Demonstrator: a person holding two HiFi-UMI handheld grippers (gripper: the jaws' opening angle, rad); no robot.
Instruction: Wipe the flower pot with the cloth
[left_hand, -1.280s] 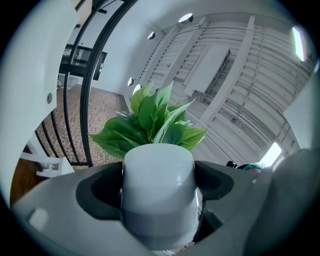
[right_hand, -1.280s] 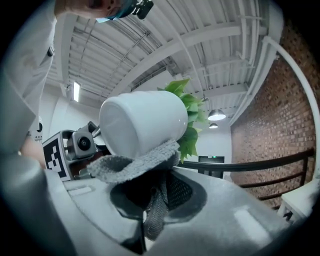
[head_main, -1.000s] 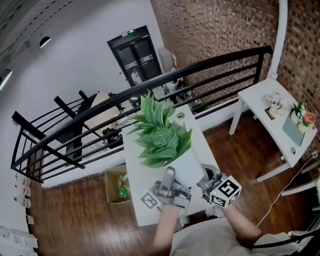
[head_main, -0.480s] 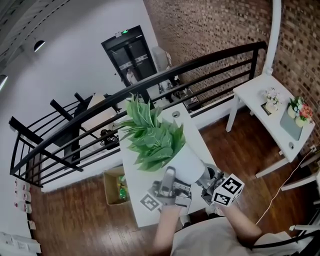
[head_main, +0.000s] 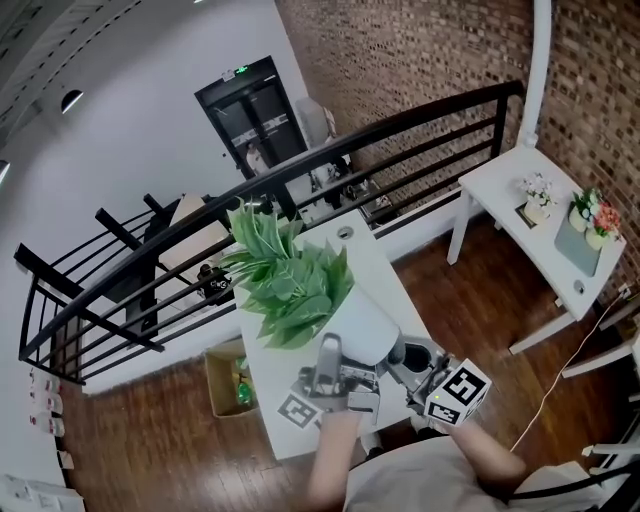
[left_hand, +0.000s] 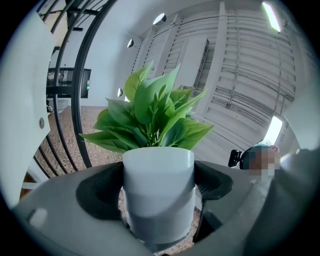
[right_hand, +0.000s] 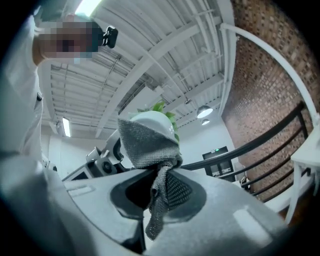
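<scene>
Okay, the left hand-held gripper (head_main: 332, 352) has its jaws partway apart and clamped on the white flower pot (left_hand: 158, 170), one pad on each side of the pot wall. The pot sits right between those jaws, tilted, with green leaves (left_hand: 150, 115) fanning out beyond the jaw tips. It hangs over the white worktop (head_main: 262, 390); can't tell if it touches. Just right of it, the right hand-held gripper (right_hand: 159, 192) is pinched tight on a grey cloth (right_hand: 145, 142). The cloth bunches between those jaws, and its free part spreads ahead of the tips, flat against the pot's side.
</scene>
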